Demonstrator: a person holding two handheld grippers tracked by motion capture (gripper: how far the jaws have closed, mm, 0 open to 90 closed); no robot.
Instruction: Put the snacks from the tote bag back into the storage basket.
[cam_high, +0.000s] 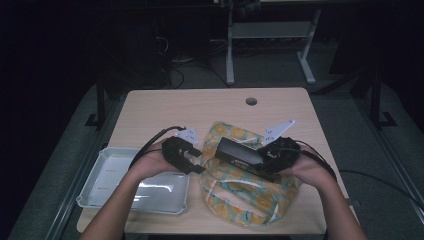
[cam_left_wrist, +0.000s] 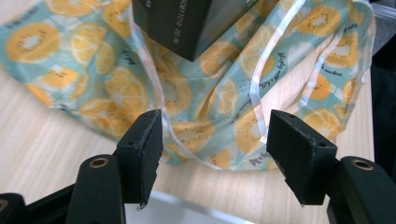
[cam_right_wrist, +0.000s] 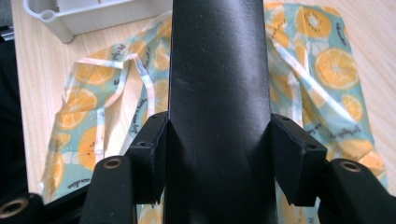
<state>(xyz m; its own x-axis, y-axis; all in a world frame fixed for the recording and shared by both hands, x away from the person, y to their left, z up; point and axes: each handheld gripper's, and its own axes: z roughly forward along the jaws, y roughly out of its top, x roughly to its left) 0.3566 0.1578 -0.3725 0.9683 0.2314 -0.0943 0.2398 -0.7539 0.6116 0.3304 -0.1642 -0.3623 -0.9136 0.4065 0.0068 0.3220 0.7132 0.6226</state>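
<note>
Black box (cam_right_wrist: 218, 93) — clamped in right gripper (cam_right_wrist: 218, 158), above orange-print cloth bag (cam_left_wrist: 205, 107); left gripper (cam_left_wrist: 215, 144) beside bag — jaws apart, holding nothing.

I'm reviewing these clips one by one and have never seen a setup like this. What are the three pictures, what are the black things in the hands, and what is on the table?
There is no robot here: a person holds a hand-held gripper in each hand, each with two black fingers. The high view looks down on the wooden table. The other two pictures come from cameras riding on each gripper, looking along its fingers.

On the table lie a fruit-print cloth bag and, to its left, a white plastic tray. The right gripper is clamped on a long black box, holding it above the bag. The left gripper is open with nothing between its fingers, close to the bag's edge.
</note>
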